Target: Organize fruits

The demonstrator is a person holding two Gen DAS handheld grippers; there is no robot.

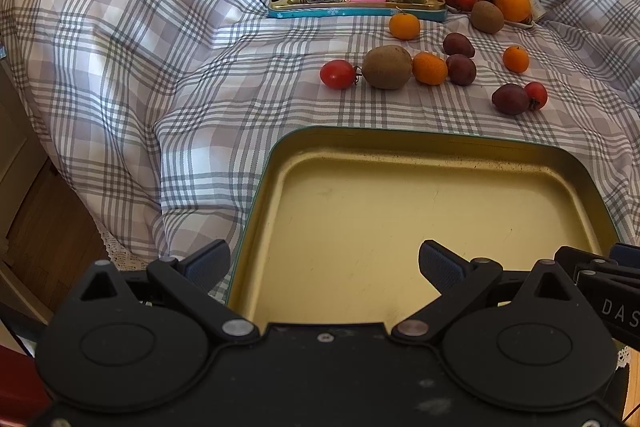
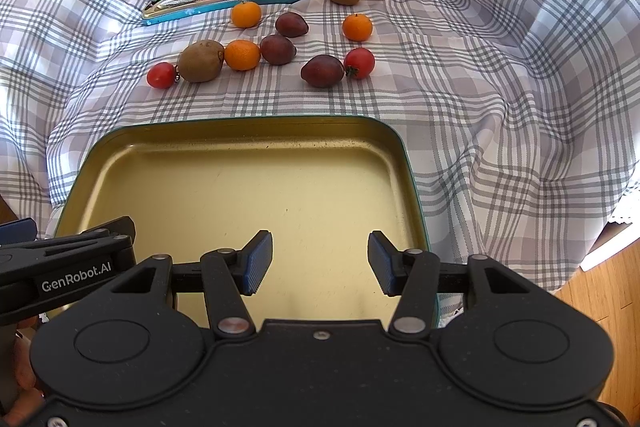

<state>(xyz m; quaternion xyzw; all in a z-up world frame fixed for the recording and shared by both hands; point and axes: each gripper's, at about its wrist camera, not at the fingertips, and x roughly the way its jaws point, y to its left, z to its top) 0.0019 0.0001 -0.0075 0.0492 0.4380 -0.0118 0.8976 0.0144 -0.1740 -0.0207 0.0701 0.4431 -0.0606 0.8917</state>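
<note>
Plaid bedding (image 1: 120,67) fills the left wrist view: left gripper (image 1: 324,263) gapes, holding nothing, over a bare gold tin tray (image 1: 400,143); kiwi (image 1: 387,67) lies at twelve o'clock. Right wrist view: right gripper (image 2: 320,263) likewise spread and holding nothing, loose fruits at twelve, plum (image 2: 322,71) nearest. Sorting looks unstarted.

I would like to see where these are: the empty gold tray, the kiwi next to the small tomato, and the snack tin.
empty gold tray (image 2: 256,203), right wrist view, bare floor.
kiwi (image 2: 201,61), right wrist view, middle.
snack tin (image 2: 224,6), right wrist view, blue side wall.

Empty tray (image 1: 400,155) below scattered fruits (image 1: 424,67)
</note>
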